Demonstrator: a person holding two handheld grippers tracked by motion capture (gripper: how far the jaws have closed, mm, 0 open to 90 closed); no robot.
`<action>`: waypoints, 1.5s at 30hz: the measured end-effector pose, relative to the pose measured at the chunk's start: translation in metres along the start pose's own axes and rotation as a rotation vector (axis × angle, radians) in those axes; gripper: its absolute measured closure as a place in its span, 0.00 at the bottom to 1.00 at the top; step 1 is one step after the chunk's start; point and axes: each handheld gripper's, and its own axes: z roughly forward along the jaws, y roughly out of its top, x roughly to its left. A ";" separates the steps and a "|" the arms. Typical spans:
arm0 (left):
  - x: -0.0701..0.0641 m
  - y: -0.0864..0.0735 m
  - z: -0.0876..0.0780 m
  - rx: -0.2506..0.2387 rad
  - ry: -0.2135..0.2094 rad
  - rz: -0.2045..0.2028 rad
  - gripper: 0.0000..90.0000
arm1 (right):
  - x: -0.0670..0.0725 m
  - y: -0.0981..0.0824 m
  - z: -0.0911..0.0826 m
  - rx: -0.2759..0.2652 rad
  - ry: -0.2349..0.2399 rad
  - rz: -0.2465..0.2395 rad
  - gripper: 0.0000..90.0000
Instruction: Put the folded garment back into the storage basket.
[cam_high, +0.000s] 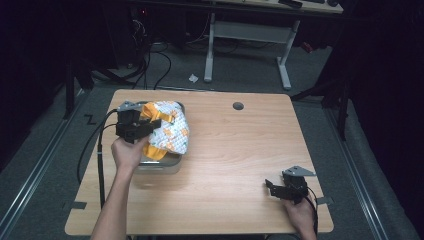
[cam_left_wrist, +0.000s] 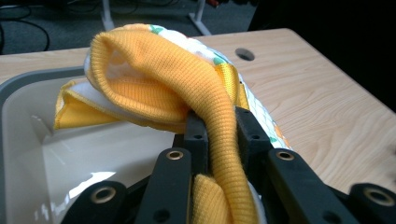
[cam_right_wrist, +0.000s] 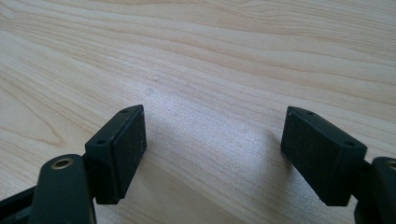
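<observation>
Black jaws of our left hand-held gripper (cam_left_wrist: 217, 140) fill the bottom of the left gripper view, pinched on a yellow ribbed cuff of the garment (cam_left_wrist: 154, 84) that runs down between them. We count 1 garment: a bundled piece of clothing, yellow knit with a white printed part. It hangs partly in and partly over 1 white tub (cam_left_wrist: 28, 121), whose grey rim curves along the left of that view.

From the high view we see 2 hand-held grippers, 1 in each of our 2 hands. Our left hand-held gripper (cam_high: 150, 126) sits at the tub's (cam_high: 160, 165) left side, on the left half of the desk (cam_high: 230, 150), and the garment (cam_high: 170, 131) lies bunched just to the right of it, touching the jaws and draped across the tub's top. Our left hand (cam_high: 129, 152) is just below the gripper.

Our right hand-held gripper (cam_high: 271, 189) rests near the desk's lower right corner, well apart from the garment. In the right gripper view its 2 jaws are spread wide over bare wood (cam_right_wrist: 210, 70), with nothing between them (cam_right_wrist: 212, 149).
</observation>
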 end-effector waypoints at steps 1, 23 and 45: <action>0.001 0.000 0.001 0.008 0.008 0.004 0.86 | 0.000 0.000 0.000 0.000 -0.001 0.001 0.25; 0.029 -0.016 0.050 0.216 0.134 0.015 0.85 | 0.000 0.000 0.000 0.000 0.000 0.000 0.25; 0.028 -0.019 0.052 0.232 0.302 -0.012 0.45 | 0.000 0.000 0.000 0.000 -0.001 0.002 0.25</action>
